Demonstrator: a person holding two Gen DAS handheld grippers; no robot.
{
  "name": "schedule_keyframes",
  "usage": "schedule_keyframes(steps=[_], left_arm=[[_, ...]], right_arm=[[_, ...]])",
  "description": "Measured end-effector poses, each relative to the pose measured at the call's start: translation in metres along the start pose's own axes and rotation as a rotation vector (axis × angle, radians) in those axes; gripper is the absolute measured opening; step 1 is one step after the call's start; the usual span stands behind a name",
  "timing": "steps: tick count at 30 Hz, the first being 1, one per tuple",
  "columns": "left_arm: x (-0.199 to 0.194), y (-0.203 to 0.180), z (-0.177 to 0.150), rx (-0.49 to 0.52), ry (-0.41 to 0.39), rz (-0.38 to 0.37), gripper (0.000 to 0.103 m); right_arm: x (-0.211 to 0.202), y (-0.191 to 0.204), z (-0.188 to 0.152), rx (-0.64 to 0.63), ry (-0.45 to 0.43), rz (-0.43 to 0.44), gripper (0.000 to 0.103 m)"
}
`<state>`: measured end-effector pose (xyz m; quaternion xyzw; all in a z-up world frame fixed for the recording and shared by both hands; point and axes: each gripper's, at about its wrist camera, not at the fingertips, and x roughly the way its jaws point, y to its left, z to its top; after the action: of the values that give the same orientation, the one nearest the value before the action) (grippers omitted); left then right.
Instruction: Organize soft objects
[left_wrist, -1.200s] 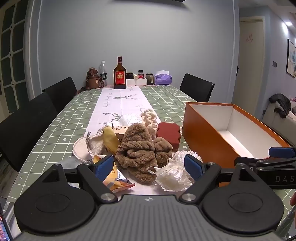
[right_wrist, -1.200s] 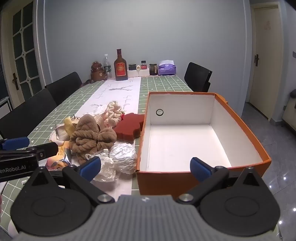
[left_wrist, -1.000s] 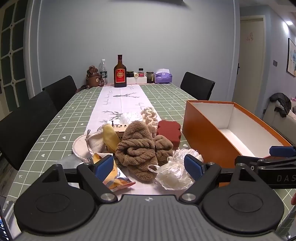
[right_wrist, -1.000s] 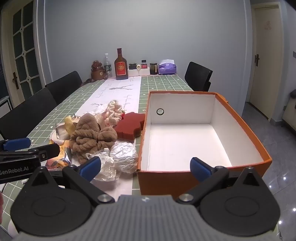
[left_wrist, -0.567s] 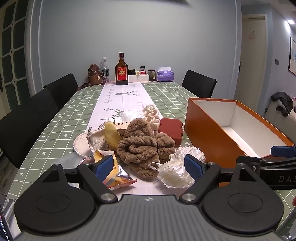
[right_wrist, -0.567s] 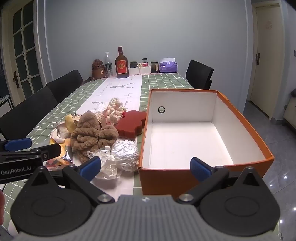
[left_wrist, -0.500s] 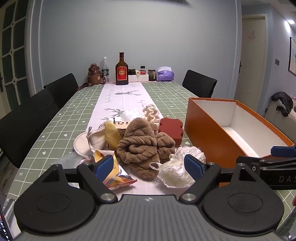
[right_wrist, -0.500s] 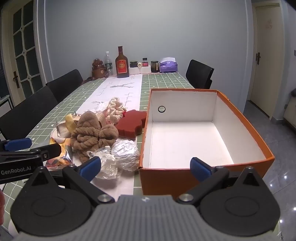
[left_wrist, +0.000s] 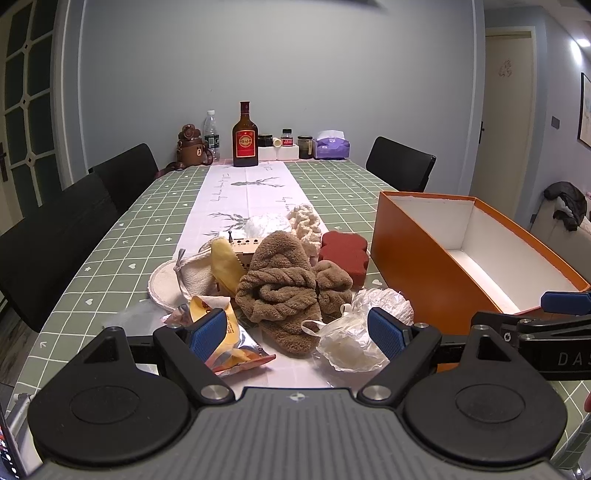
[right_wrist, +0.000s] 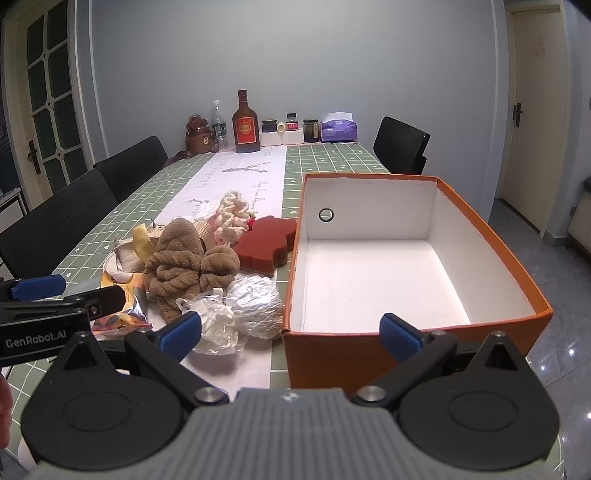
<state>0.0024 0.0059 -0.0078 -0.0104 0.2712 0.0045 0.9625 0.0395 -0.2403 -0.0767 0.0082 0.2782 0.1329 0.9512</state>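
None packed: the orange box (right_wrist: 413, 343) shows only its bare white floor, so by my reading the sorting has not begun.
Soft things waiting: brown plush slippers (left_wrist: 284, 284), a red sponge (right_wrist: 266, 243), a cream crocheted piece (right_wrist: 232, 216), a round cloth pad (left_wrist: 166, 282) and crumpled plastic bags (left_wrist: 354, 339), heaped on the white runner near the table's near edge, just left of the box.
Mixed into the heap: a yellow snack packet (left_wrist: 229, 343) and a small wooden box (left_wrist: 245, 247), which probably do not belong with the soft ones.
Left gripper (left_wrist: 297, 330): jaws wide, holding nothing, hovering at the near edge with the slippers straight ahead between its fingers.
Right gripper (right_wrist: 291, 332): jaws wide, empty, facing the box's near left corner and the bags.
Left to do: everything; each soft piece has yet to go into the box.
Change from earlier frames: both views sit slightly farther back and higher than a second ago; the heap and box have not shifted, and both jaws remain equally wide.
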Motion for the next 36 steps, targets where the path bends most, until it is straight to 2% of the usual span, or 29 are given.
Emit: schedule_keyframes(steps=[36], left_arm=[[0.0,-0.0068,0.0024,0.015,0.014,0.005,0.101]], right_arm=[[0.0001,0.0028,-0.0008,-0.011,0.008,0.012,0.1]])
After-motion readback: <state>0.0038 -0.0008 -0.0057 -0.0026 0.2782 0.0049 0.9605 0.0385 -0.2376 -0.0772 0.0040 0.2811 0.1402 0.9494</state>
